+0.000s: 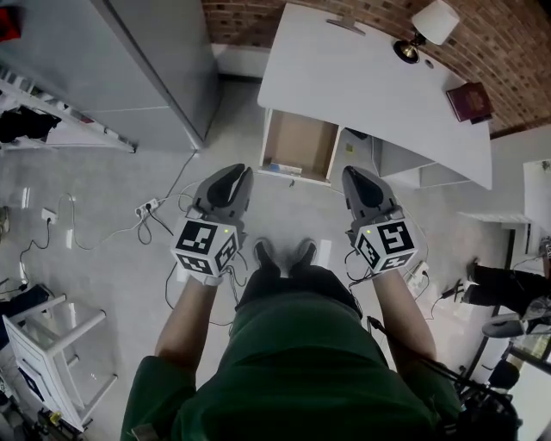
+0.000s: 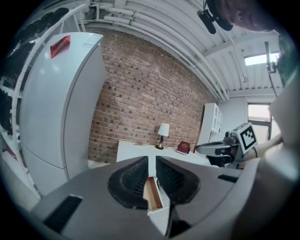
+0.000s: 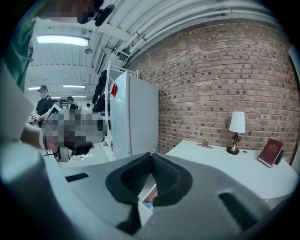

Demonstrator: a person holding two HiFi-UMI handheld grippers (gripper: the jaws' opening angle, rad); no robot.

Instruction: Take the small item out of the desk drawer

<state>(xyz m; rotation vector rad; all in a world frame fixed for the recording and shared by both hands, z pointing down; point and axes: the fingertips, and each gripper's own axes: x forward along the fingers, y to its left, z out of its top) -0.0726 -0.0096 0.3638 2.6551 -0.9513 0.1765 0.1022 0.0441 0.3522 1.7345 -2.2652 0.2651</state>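
The wooden drawer (image 1: 297, 142) of the white desk (image 1: 370, 82) stands pulled out. A small blue-and-white item (image 1: 284, 169) lies at its front edge, and the right gripper view shows a bit of the item (image 3: 147, 205) between the jaws. I hold both grippers side by side over the floor, short of the drawer. My left gripper (image 1: 244, 172) is open by a narrow slit, with nothing in it; the drawer (image 2: 153, 194) shows through the gap of the gripper (image 2: 151, 159). My right gripper (image 1: 355, 175) is shut and empty, its tips (image 3: 151, 156) touching.
A lamp (image 1: 430, 26) and a red book (image 1: 469, 102) sit on the desk. A tall grey cabinet (image 1: 155, 69) stands left of the desk. Cables and a power strip (image 1: 146, 208) lie on the floor at left. A white rack (image 1: 52, 344) is at lower left.
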